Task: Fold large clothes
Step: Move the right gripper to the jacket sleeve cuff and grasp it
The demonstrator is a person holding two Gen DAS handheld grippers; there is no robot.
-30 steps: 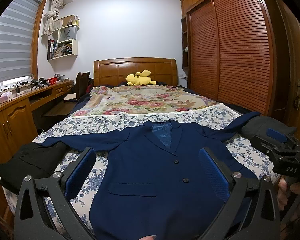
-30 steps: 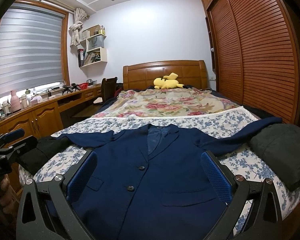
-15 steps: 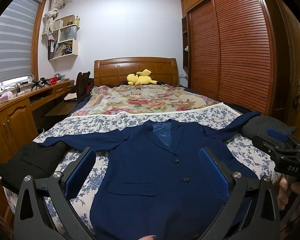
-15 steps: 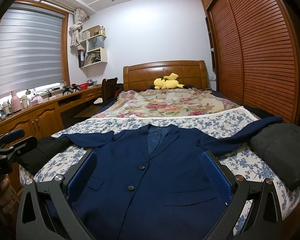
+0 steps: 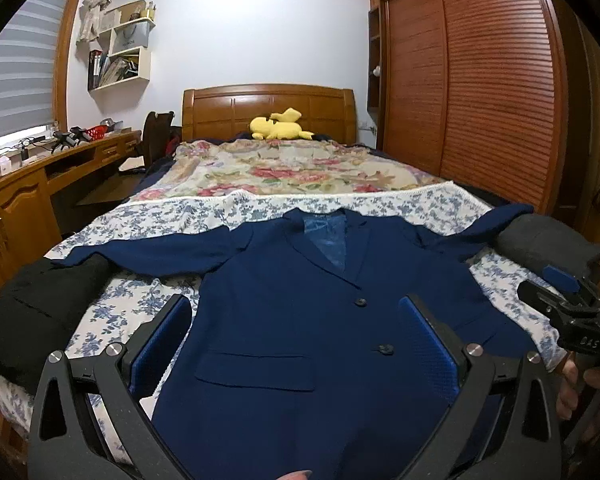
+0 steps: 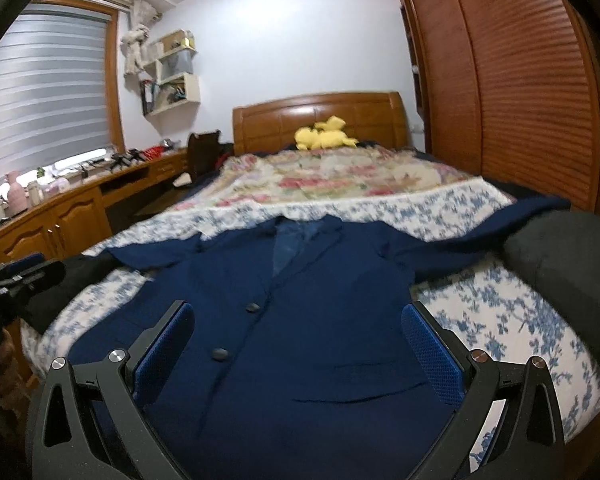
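Note:
A navy blue suit jacket (image 5: 300, 320) lies flat, face up and buttoned, on the bed, collar toward the headboard and both sleeves spread sideways; it also shows in the right wrist view (image 6: 300, 320). My left gripper (image 5: 296, 344) is open and empty above the jacket's lower front. My right gripper (image 6: 300, 344) is open and empty above the jacket's lower right side. The right gripper also shows at the right edge of the left wrist view (image 5: 568, 300), the left gripper at the left edge of the right wrist view (image 6: 16, 280).
The bed has a blue floral sheet (image 5: 148, 220) and a flowered quilt (image 5: 292, 164). A black garment (image 5: 40, 304) lies at the left edge, a dark grey one (image 6: 568, 268) at the right. A yellow plush (image 5: 280, 126), a wooden desk (image 5: 20, 200) and a wardrobe (image 5: 480, 80) surround it.
Both grippers have moved forward and lower over the jacket. The right wrist view has tilted and shifted to the right and is blurred by motion.

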